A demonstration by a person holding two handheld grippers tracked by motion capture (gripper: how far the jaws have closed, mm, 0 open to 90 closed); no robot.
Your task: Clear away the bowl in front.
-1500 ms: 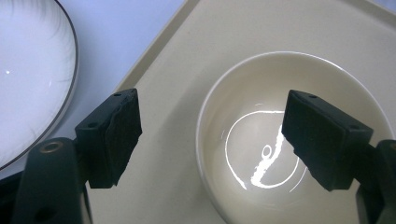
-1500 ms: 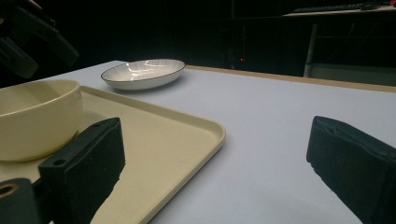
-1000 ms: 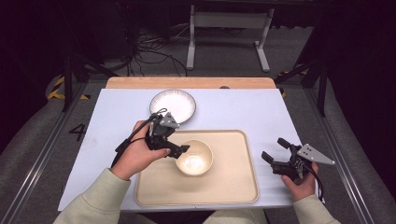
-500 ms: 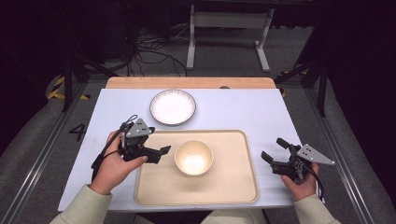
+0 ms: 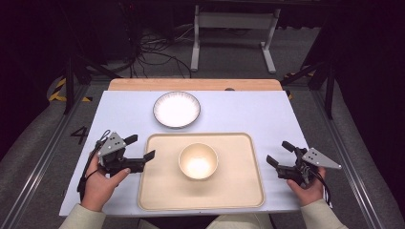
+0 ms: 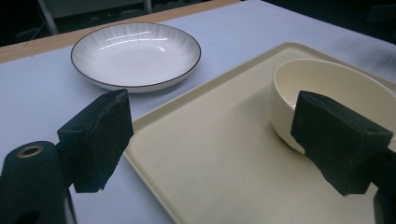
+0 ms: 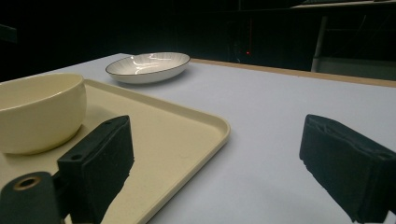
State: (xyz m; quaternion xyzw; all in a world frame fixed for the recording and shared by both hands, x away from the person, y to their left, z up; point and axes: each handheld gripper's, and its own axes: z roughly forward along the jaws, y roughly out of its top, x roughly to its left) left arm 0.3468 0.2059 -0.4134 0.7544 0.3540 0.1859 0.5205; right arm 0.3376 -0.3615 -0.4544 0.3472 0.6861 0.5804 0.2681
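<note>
A cream bowl (image 5: 198, 161) stands empty in the middle of a cream tray (image 5: 239, 186). Behind the tray, a white plate (image 5: 176, 109) with a dark rim sits on the pale blue table top. My left gripper (image 5: 142, 147) hovers at the tray's left edge, open, with nothing between its pads and pointing toward the bowl. In the left gripper view, the left gripper (image 6: 210, 107) frames the tray (image 6: 210, 154), with the bowl (image 6: 327, 88) behind the right pad and the plate (image 6: 135, 53) beyond. My right gripper (image 5: 278, 152) rests open to the right of the tray. In the right gripper view, the right gripper (image 7: 215, 135) holds nothing.
A wooden strip (image 5: 196, 84) runs along the table's far edge. Beyond it stands a white metal frame (image 5: 229, 28) on a dark floor with cables. Metal rails (image 5: 47, 152) flank the table on both sides.
My left gripper has drawn back from the bowl, leftward and toward the person, to the tray's left edge. The bowl, the plate and the right gripper have stayed put.
</note>
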